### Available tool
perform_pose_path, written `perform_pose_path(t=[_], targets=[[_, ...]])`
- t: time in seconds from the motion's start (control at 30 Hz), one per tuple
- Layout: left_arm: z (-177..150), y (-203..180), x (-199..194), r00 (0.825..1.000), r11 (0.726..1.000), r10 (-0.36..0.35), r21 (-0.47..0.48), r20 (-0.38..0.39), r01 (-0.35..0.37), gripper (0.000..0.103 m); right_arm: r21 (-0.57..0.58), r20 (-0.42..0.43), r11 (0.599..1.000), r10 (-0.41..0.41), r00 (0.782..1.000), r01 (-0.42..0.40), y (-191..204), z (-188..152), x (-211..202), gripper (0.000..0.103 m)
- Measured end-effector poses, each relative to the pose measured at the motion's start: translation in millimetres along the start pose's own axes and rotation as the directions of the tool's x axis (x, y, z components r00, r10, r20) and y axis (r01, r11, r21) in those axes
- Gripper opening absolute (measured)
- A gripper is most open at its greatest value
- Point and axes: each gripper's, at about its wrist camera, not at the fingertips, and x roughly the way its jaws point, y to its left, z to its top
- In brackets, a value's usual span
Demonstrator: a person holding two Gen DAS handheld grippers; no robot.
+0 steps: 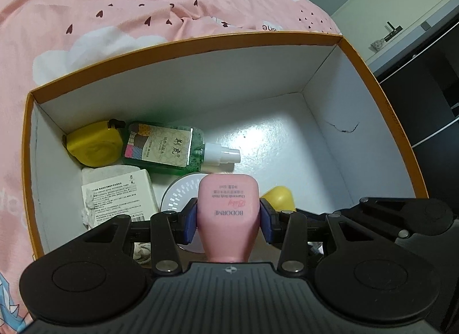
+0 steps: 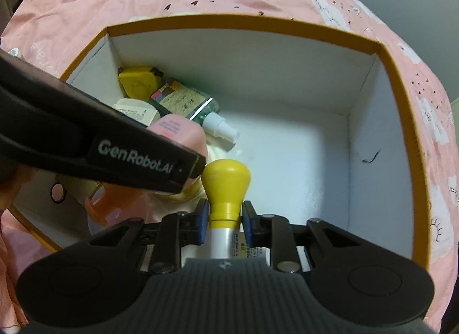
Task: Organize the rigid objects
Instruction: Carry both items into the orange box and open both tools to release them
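My left gripper (image 1: pixel 228 215) is shut on a pink BODORME bottle (image 1: pixel 228 207) and holds it over the open orange-rimmed box (image 1: pixel 183 42). That bottle also shows in the right wrist view (image 2: pixel 179 130), partly behind the left gripper's black body. My right gripper (image 2: pixel 224 219) is shut on the neck of a yellow-capped white bottle (image 2: pixel 225 184), inside the box (image 2: pixel 246 19); its cap tip shows in the left wrist view (image 1: pixel 279 197). In the box's left corner lie a yellow tape measure (image 1: pixel 93 144), a green spray bottle (image 1: pixel 166 147), a white carton (image 1: pixel 120 197) and a round white tin (image 1: pixel 180 194).
The box lies on a pink bedspread (image 1: pixel 129 4) printed with clouds and hearts. The box's right half shows bare white floor (image 1: pixel 287 144), with a small dark mark on the right wall (image 1: pixel 344 128). A pale cabinet (image 1: pixel 401 4) stands beyond the bed at the right.
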Motion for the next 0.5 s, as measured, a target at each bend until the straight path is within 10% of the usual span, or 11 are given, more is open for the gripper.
perform_pose_path(t=[0.27,0.5], targets=[[-2.0,2.5,7.5,1.000,1.000,-0.013,-0.003,-0.027,0.013,0.050,0.009,-0.006,1.000,-0.011,1.000,0.011,-1.1,4.9,5.0,0.025],[-4.7,-3.6,2.6,0.999,0.999,-0.030,0.042,-0.040,0.032,0.073,-0.004,0.009,1.000,-0.027,1.000,0.027,7.1,2.0,1.0,0.057]])
